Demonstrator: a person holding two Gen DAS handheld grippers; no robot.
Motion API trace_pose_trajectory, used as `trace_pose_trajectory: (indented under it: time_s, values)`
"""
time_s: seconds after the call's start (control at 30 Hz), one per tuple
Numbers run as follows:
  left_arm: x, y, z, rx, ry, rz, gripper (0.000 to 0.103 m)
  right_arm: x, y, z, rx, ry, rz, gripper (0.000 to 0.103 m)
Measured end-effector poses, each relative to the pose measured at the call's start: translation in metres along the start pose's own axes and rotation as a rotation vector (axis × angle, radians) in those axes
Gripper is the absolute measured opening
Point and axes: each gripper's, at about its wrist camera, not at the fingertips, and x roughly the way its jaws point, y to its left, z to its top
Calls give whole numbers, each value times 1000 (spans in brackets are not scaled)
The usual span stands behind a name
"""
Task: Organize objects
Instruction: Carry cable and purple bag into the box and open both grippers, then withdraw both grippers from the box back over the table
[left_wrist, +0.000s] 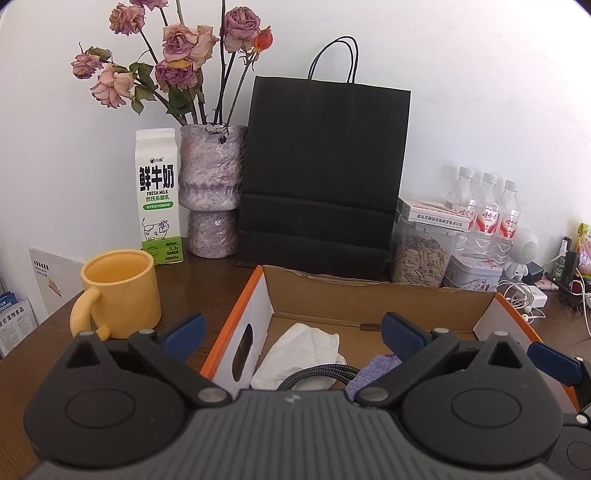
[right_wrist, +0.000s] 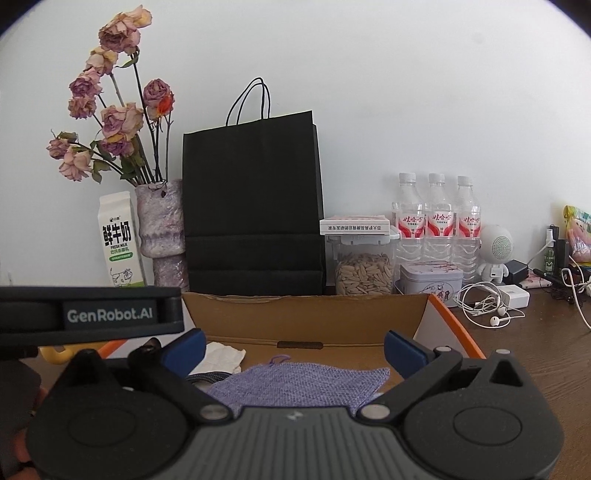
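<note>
An open cardboard box (left_wrist: 373, 299) with orange edges sits in front of me on the dark wooden table. Inside lie a crumpled white tissue (left_wrist: 303, 350), a black braided cable (left_wrist: 317, 374) and a purple knitted cloth (right_wrist: 299, 384). My left gripper (left_wrist: 291, 336) is open and empty, above the box's near left side. My right gripper (right_wrist: 293, 350) is open and empty, above the purple cloth. The box also shows in the right wrist view (right_wrist: 306, 314). The left gripper's body (right_wrist: 92, 314) shows at the left of the right wrist view.
A yellow mug (left_wrist: 118, 291) stands left of the box. Behind are a milk carton (left_wrist: 159, 195), a vase of dried roses (left_wrist: 212, 192), a black paper bag (left_wrist: 321, 173), a seed jar (right_wrist: 364, 267), three water bottles (right_wrist: 437, 225), a tin (right_wrist: 430, 280) and earphones (right_wrist: 487, 306).
</note>
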Motion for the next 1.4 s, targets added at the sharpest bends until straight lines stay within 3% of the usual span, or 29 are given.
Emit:
trace_pose_trajectory:
  time_s: [0.17, 0.37, 0.9, 1.4]
  values:
    - [-10, 6, -5, 2, -53, -15, 103, -9, 3, -1, -11, -8, -3, 103]
    - [-30, 26, -15, -75, -91, 15, 103, -27, 8, -4, -47, -15, 19, 103]
    - [-90, 62, -43, -64, -145, 32, 103, -92, 13, -15, -114, -93, 73, 103]
    - [-123, 67, -89, -22, -63, -31, 103, -150, -1, -46, -149, -95, 48, 103]
